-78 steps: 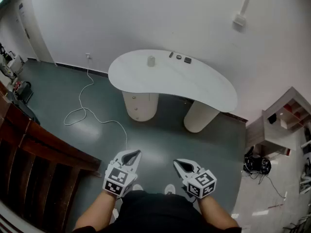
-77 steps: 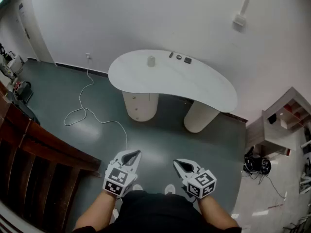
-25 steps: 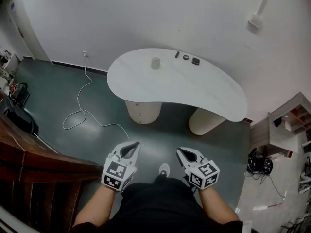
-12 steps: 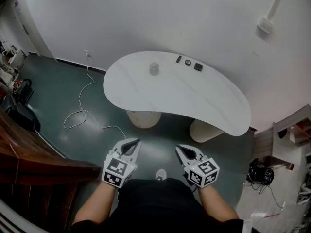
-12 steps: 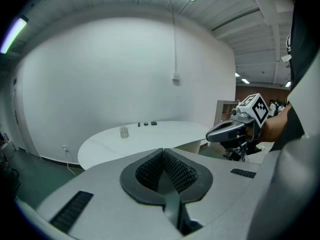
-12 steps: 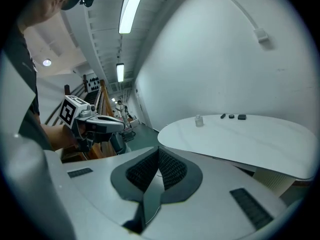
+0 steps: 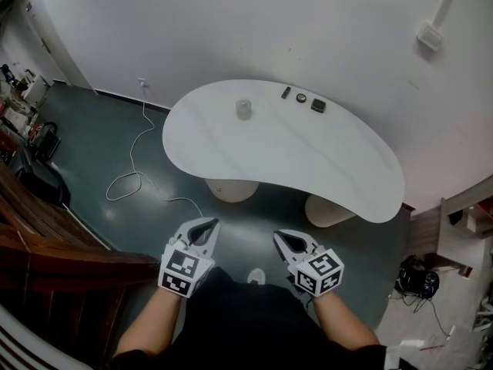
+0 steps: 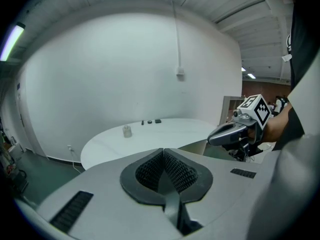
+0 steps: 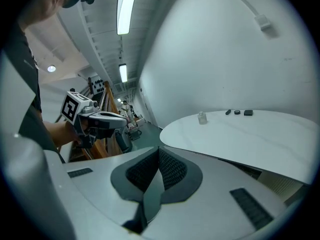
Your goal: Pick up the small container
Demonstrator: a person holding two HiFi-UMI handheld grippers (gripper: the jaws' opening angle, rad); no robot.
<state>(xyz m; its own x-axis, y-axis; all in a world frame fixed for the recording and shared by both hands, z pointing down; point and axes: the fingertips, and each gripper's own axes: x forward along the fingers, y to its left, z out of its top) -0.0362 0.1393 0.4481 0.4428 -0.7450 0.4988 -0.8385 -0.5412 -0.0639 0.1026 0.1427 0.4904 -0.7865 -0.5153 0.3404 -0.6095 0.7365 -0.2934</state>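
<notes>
The table (image 7: 308, 160) stands just before the wall (image 7: 231, 21). On its far left part sits the small container (image 7: 243, 109); three small objects (image 7: 301, 99) lie in a row to its right, nearer the wall. A cable (image 7: 135, 173) loops over the floor left of the table. The left gripper (image 7: 206, 224) and right gripper (image 7: 279, 238) hang side by side on the table's near side, apart from it.

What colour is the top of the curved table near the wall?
White. The kidney-shaped white table top shows best in the head view.
</notes>
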